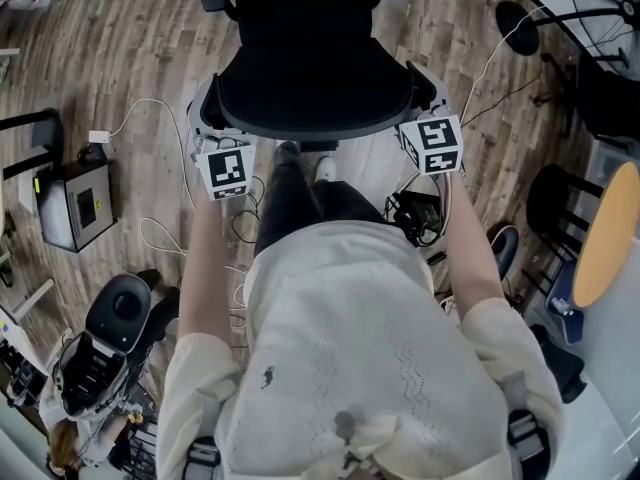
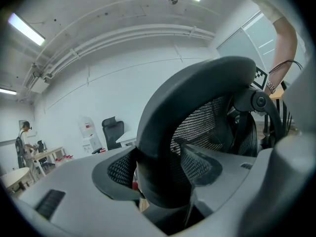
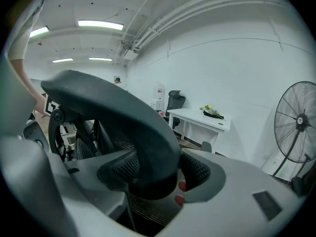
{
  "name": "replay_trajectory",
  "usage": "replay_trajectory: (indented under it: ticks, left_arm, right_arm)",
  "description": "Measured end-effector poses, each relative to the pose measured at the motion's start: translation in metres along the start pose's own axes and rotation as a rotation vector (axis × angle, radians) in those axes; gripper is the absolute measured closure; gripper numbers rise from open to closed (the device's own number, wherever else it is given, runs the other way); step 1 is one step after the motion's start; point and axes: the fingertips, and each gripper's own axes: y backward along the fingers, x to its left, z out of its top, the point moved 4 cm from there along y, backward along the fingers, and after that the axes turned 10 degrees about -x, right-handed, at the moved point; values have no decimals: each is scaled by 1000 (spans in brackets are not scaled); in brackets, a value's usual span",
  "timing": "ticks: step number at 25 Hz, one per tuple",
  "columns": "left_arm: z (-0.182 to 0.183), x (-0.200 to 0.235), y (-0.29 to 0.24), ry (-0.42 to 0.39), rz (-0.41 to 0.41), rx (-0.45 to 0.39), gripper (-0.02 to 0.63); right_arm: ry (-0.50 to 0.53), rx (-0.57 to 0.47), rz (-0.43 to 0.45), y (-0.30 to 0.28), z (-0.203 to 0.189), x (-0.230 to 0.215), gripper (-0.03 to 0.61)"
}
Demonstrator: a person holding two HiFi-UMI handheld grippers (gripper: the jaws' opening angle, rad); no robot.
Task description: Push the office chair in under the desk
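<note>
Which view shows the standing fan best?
The right gripper view: the standing fan faces the camera, cage clear, by the wall. The head view catches only its base and cage edge from above; the left gripper view misses it.

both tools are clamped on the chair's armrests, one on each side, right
Not the armrests: the left tool and right tool are clamped on the rim of the chair's mesh backrest, one on each side. Each gripper view shows that rim between its jaws.

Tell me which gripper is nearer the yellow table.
Right. The right gripper clamps the chair back at its right end, toward the yellow table; the left gripper clamps the left end, farther away.
</note>
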Motion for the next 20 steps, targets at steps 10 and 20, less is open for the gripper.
replay_trajectory:
  ticks: [10,20]
  left_arm:
    - [-4,9,-19,-10,-9,-4,311]
    - [-5,19,-41,-14,-30,-16,311]
  right_arm:
    - [-8,-2,-5,-16,2,-8,305]
    - [-24,-10,-22,-30,5,-18,307]
